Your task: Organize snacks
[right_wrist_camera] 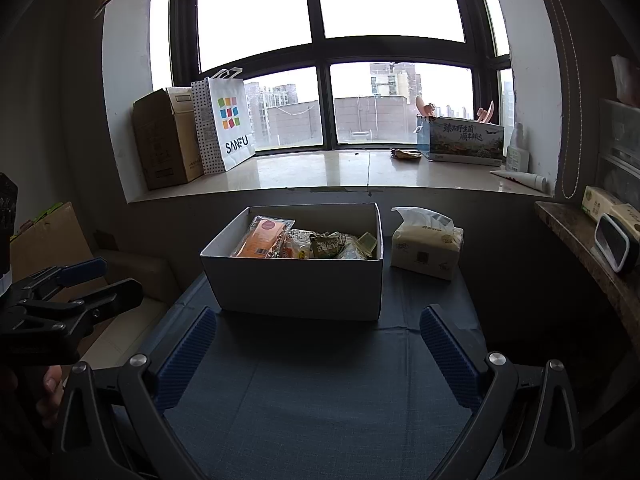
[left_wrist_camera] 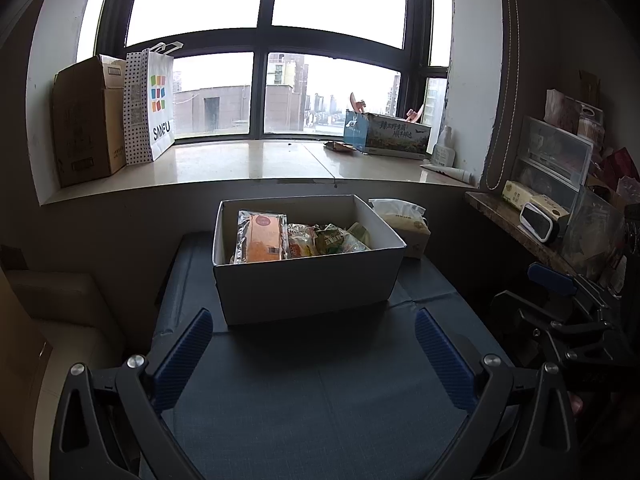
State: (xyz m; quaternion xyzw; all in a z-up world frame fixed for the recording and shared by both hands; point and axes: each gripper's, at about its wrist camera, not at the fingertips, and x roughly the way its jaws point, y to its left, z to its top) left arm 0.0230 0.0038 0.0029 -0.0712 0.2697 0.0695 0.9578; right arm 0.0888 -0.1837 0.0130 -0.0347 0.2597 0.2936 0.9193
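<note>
Both tongs hover low over the near edge of a dark blue tabletop (left_wrist_camera: 320,400), empty. The left tongs (left_wrist_camera: 314,354) have their blue pads spread wide apart, as do the right tongs (right_wrist_camera: 318,354). Beyond them, toward the far edge, sits an open white box (left_wrist_camera: 304,284) holding snack packets (left_wrist_camera: 296,240), an orange packet (left_wrist_camera: 264,238) leftmost. A tissue pack (right_wrist_camera: 428,246) stands just right of the box.

a lived-in home room: cluttered window sill (left_wrist_camera: 248,164), tissue pack (right_wrist_camera: 428,246), shopping bag (right_wrist_camera: 228,120), snack box (right_wrist_camera: 296,280)
</note>
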